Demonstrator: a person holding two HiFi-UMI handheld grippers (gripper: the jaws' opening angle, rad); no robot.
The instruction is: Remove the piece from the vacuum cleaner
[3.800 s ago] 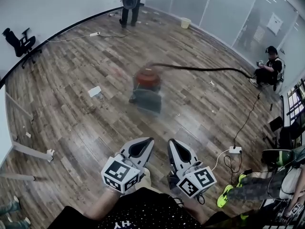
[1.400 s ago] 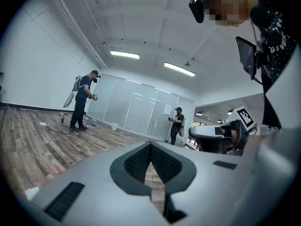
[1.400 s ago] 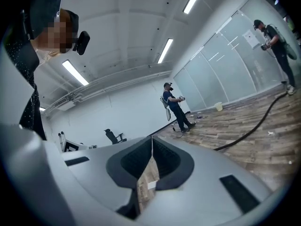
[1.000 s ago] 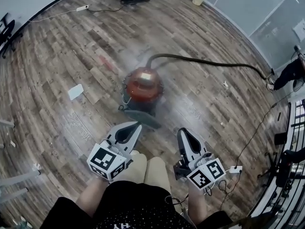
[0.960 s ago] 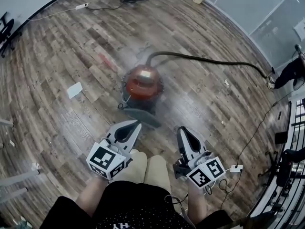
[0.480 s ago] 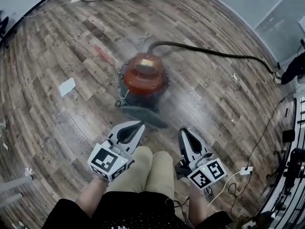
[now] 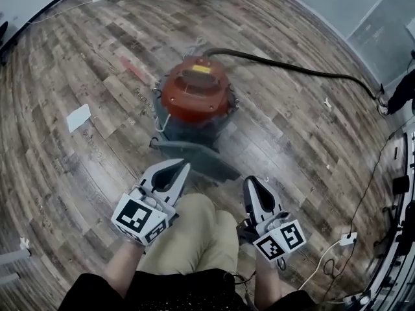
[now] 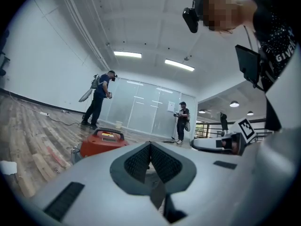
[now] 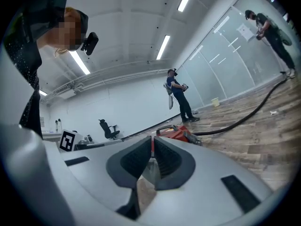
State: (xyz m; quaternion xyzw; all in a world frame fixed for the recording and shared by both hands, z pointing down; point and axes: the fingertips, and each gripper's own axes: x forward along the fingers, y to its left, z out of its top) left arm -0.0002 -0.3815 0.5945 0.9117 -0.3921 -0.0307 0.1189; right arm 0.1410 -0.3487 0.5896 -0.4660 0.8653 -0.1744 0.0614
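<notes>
Sitting ahead of the left gripper (image 7: 183, 166) and right gripper (image 7: 251, 181), jaws together and empty, is the vacuum cleaner (image 7: 194, 91).

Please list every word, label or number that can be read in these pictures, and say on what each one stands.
"GIVE", cut off at the picture's edge: on the person's black shirt.
Yellow label on the red vacuum cleaner: too small to read.
White sheet on the glass wall: too small to read.
</notes>
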